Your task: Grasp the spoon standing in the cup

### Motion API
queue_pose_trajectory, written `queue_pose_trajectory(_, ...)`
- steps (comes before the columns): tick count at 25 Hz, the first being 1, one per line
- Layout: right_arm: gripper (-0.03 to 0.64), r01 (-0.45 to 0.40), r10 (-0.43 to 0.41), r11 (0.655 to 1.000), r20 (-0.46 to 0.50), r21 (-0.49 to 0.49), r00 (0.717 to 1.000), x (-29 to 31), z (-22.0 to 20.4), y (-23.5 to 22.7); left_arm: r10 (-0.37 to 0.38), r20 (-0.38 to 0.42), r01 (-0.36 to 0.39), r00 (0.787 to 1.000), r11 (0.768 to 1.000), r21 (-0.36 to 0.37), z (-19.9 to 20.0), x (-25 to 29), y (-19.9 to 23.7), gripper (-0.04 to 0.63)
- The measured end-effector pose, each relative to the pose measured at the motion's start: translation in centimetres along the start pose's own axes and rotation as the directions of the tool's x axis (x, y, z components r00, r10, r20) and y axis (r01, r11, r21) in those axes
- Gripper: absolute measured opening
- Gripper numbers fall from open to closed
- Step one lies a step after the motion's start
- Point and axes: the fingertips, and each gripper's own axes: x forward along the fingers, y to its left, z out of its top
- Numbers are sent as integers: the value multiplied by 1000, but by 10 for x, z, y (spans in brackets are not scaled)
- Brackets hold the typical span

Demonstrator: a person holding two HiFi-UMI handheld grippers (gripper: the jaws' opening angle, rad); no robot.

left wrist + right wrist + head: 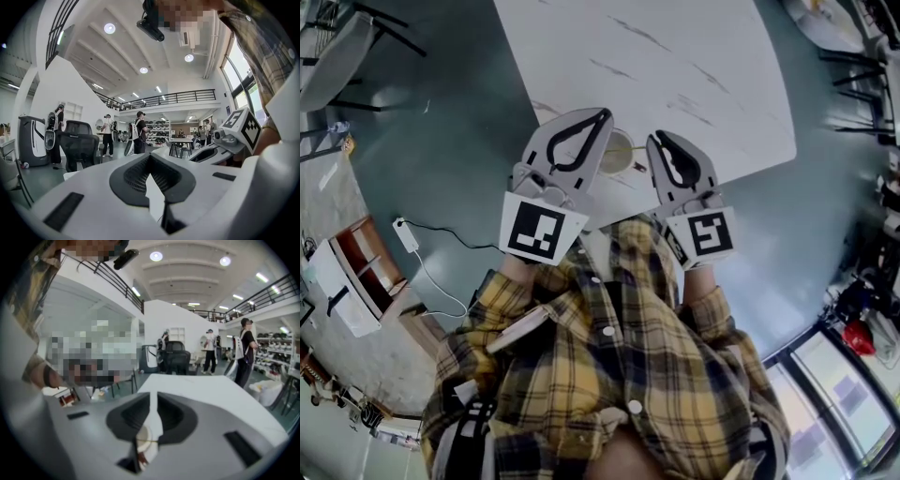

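Observation:
A pale cup (pixel 619 150) stands at the near edge of the white marble table (pixel 675 66), between my two grippers. A thin dark line at its right rim may be the spoon (pixel 638 168), too small to tell. My left gripper (pixel 604 113) is just left of the cup, its tips together and nothing in them. My right gripper (pixel 657 140) sits just right of the cup, shut and empty. In the right gripper view the cup (pixel 143 440) shows low down through the slit behind the closed tips (pixel 153 393). The left gripper view shows the left gripper (pixel 149 156) with its tips meeting.
A white power strip (pixel 405 234) with its cable lies on the floor at left, beside a wooden shelf (pixel 366 258). A black office chair (pixel 77 140), several standing people and further tables fill the hall behind. The right gripper's marker cube (pixel 243 127) shows at right.

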Motion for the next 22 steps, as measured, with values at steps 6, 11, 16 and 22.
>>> queue_pose_trajectory(6, 112, 15, -15, 1000, -28, 18, 1000, -5, -14, -4, -26, -4, 26, 1000, 1000, -9, -5, 1, -13, 15)
queue_pose_trajectory(11, 158, 38, -35, 999, -78, 39, 996, -4, -29, -10, -40, -5, 40, 999, 999, -4, -9, 1, -18, 15)
queue_pose_trajectory(16, 172, 60, -55, 997, -81, 54, 995, -3, -33, -17, -49, -9, 49, 999, 999, 9, -8, 4, -20, 15)
queue_pose_trajectory(22, 186, 87, -78, 994, -125, 64, 989, -2, -49, -25, -55, -23, 55, 998, 998, 5, -13, 4, -19, 15)
